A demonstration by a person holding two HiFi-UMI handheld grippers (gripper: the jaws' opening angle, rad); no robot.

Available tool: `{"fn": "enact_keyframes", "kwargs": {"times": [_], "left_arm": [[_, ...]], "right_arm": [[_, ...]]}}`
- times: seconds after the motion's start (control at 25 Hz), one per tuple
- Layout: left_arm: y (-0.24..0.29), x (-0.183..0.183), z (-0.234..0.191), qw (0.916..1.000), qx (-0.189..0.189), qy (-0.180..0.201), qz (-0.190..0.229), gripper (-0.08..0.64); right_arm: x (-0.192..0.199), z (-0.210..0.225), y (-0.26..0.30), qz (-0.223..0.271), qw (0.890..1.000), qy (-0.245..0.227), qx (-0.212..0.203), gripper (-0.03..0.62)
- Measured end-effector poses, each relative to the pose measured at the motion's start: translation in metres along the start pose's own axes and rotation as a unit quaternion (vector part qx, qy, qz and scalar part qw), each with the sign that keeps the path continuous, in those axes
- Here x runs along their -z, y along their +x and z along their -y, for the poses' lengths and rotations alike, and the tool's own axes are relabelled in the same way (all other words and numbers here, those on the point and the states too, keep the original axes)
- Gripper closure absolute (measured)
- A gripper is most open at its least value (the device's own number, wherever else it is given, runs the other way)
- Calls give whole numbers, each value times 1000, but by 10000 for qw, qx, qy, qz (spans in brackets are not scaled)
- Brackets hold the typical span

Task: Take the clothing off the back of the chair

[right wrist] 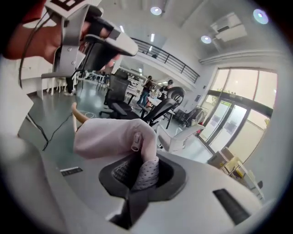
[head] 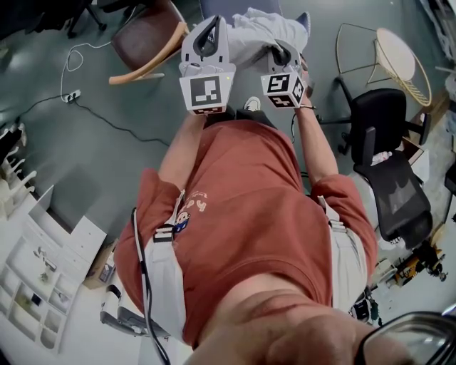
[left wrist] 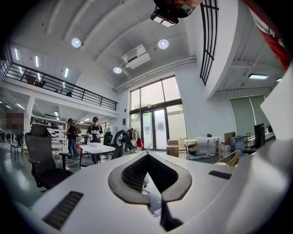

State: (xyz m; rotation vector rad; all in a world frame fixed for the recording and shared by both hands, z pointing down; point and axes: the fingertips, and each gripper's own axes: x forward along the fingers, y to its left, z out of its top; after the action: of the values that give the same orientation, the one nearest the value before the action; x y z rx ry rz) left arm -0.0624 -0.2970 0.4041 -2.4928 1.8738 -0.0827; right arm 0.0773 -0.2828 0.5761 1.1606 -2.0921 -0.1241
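A pale pink garment (head: pixel 265 30) with a zipper pull (right wrist: pixel 136 141) is bunched at the top of the head view. My right gripper (head: pixel 279 48) is shut on a fold of it, and the cloth (right wrist: pixel 114 137) shows pinched between the pads in the right gripper view. The chair (head: pixel 146 36), with a brown seat and curved wooden arm, stands just left of the garment. Whether the cloth still rests on the chair I cannot tell. My left gripper (head: pixel 211 21) is held level beside the right one. Its tips (left wrist: pixel 147 155) meet with nothing between them.
A black office chair (head: pixel 388 164) and a round wicker piece (head: pixel 395 57) stand to the right. A power strip with its cable (head: pixel 71 95) lies on the floor at left, with white shelving (head: pixel 43 264) at lower left. People stand at a far table (left wrist: pixel 94 132).
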Motion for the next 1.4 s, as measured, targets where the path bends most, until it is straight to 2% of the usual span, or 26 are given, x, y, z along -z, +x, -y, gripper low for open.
{"fn": "enact_keyframes", "kwargs": {"times": [0.16, 0.32, 0.56, 0.96, 1.16, 1.28, 1.4], "left_arm": [[-1, -7, 1, 10000, 30, 24, 82, 548], [-7, -25, 7, 9998, 177, 47, -71, 548], [-5, -56, 15, 9991, 296, 190, 231, 548], [-5, -117, 18, 9959, 329, 317, 779, 548], [-5, -170, 14, 9902, 192, 32, 1386, 548], [-7, -190, 17, 9883, 194, 163, 1503, 548], [-6, -202, 16, 9872, 198, 312, 1550, 548]], "right_arm": [[-17, 20, -20, 388, 9969, 629, 272, 546], [-43, 52, -52, 875, 9879, 1139, 578, 546], [-91, 106, -108, 1661, 9683, 1459, 1159, 546], [-153, 196, -213, 2847, 9183, 1610, 2229, 546], [-179, 229, -261, 3349, 8854, 1784, 2683, 546], [-191, 238, -284, 3580, 8705, 1802, 2858, 546], [-195, 245, -294, 3679, 8609, 1878, 2970, 546]]}}
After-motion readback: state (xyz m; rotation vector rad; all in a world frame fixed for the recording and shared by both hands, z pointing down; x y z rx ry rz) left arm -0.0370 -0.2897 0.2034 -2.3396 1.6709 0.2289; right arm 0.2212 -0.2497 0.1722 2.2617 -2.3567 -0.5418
